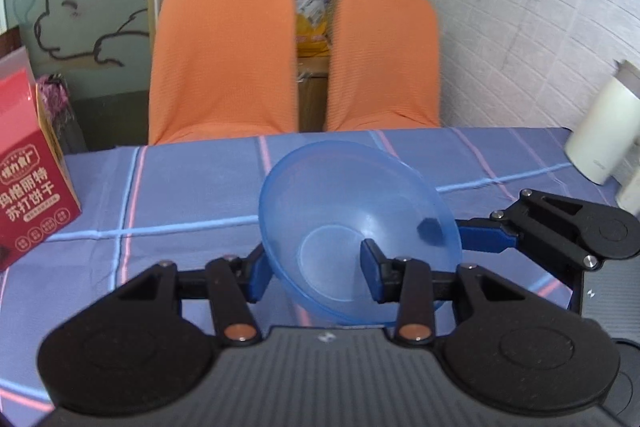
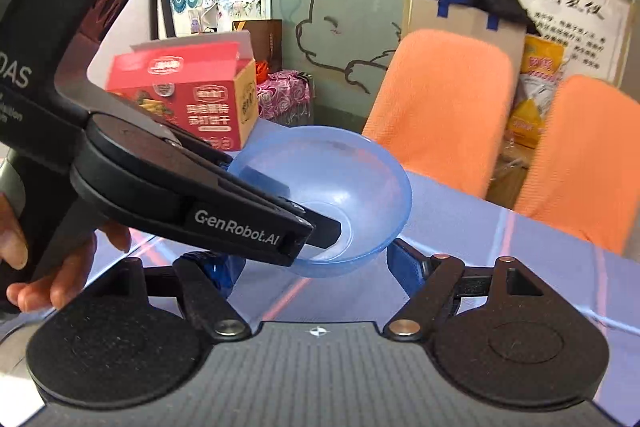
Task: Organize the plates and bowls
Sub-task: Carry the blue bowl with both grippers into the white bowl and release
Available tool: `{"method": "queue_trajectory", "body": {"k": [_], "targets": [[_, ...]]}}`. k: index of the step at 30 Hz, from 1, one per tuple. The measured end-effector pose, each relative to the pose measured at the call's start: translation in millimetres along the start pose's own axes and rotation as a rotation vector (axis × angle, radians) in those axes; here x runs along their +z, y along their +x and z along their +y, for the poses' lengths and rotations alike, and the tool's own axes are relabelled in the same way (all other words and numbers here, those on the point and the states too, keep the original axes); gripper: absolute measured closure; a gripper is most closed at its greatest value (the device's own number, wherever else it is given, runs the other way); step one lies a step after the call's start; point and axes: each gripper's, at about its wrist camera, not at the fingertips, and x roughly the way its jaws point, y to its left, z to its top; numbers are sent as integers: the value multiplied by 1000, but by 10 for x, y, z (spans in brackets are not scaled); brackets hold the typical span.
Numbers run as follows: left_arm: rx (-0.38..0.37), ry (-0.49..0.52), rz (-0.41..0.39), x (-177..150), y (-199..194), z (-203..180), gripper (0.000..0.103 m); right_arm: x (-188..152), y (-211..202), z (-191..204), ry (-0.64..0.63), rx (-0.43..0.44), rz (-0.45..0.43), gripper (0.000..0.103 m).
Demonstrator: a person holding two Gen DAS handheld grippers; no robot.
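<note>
A translucent blue bowl (image 1: pixel 352 211) (image 2: pixel 340 187) sits tilted over the plaid tablecloth (image 1: pixel 168 195), its mouth facing my left wrist camera. My left gripper (image 1: pixel 314 277) (image 2: pixel 296 205) is open and straddles the bowl's near wall, with one finger (image 1: pixel 372 271) inside the bowl and the other (image 1: pixel 256 279) outside on the left. My right gripper (image 2: pixel 312 271) is open wide, its fingers either side of the bowl's base from below. One of its blue fingers (image 1: pixel 484 237) meets the bowl's right side in the left wrist view. No plates are in view.
A red cracker box (image 1: pixel 28 187) (image 2: pixel 188 99) stands at the table's left. Two orange-covered chairs (image 1: pixel 224 59) (image 1: pixel 384 55) stand at the far edge. A white flask (image 1: pixel 600 135) is at the right. A hand (image 2: pixel 60 267) holds the left gripper's handle.
</note>
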Motion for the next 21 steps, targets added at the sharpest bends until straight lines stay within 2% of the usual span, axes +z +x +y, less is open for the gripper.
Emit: {"method": "queue_trajectory", "body": {"k": [5,10,15,21], "targets": [[-81,32,4,-311,-423,-612,63,-350,-768,88,22,-44,30,38],[-155,103,26,-809,-626,-1383,62,-828,-1333,158,53,-126,87,36],[-207,148,84,-1260,-625,-1899,61,-1170,-1558,87,142,-158,103,36],[-192,163,116,-1461,-529,-2064,59,-1442,-1571,40,183,-138,90,36]]}}
